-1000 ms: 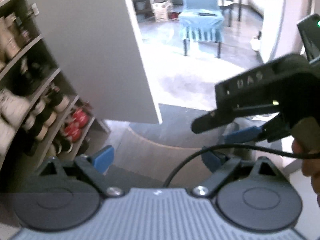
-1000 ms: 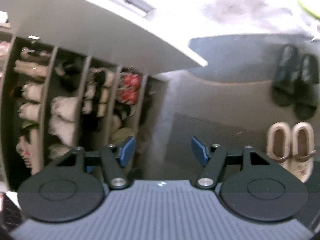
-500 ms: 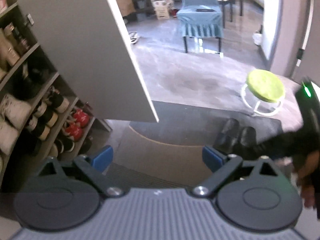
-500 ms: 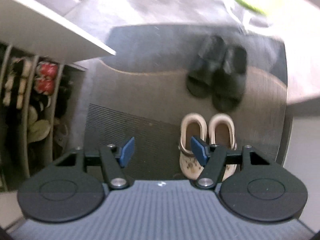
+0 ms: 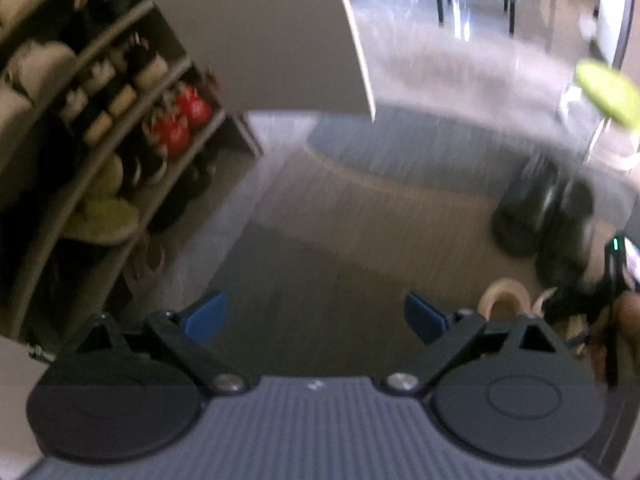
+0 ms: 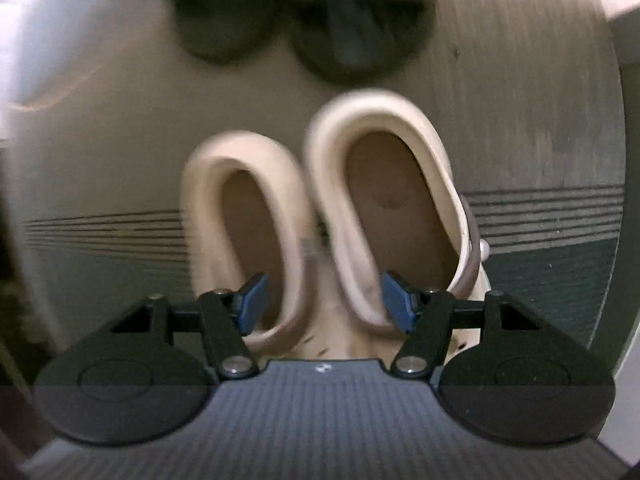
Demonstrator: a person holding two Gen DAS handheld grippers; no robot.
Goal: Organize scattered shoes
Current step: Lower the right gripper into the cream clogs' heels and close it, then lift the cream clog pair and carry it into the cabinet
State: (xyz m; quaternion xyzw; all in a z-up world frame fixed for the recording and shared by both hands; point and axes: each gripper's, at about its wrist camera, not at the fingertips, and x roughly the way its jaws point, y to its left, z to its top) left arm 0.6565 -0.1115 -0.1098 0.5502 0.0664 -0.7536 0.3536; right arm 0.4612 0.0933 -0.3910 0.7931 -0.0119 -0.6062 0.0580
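right gripper [image 6: 324, 298] wide open, low over a pair of beige clogs [image 6: 384, 204] on the mat [image 6: 520, 140], gripping nothing yet: left blue pad inside the opening of the left clog [image 6: 244, 216], right blue pad against the inner rim of the right clog, so both inner walls of the pair between the pads. clogs side by side and touching, openings up. just beyond them, a pair of black slides [image 6: 300, 24], blurred, also side by side on the mat.

left gripper [image 5: 316, 316] wide open too, empty, held above the mat [image 5: 360, 208] with only floor between its pads. in the left wrist view, beige clogs [image 5: 502, 300] partly hidden at lower right behind the left gripper's own arm, black slides [image 5: 544, 208] near them farther out, right gripper [image 5: 600, 280] and a hand at the far right edge. shoe rack [image 5: 132, 152] at left, shelves full: red shoes [image 5: 184, 120], pale slippers, dark pairs, too blurred to sort further. open cabinet door [image 5: 280, 32] above the rack, green stool [image 5: 608, 96] and chair legs beyond
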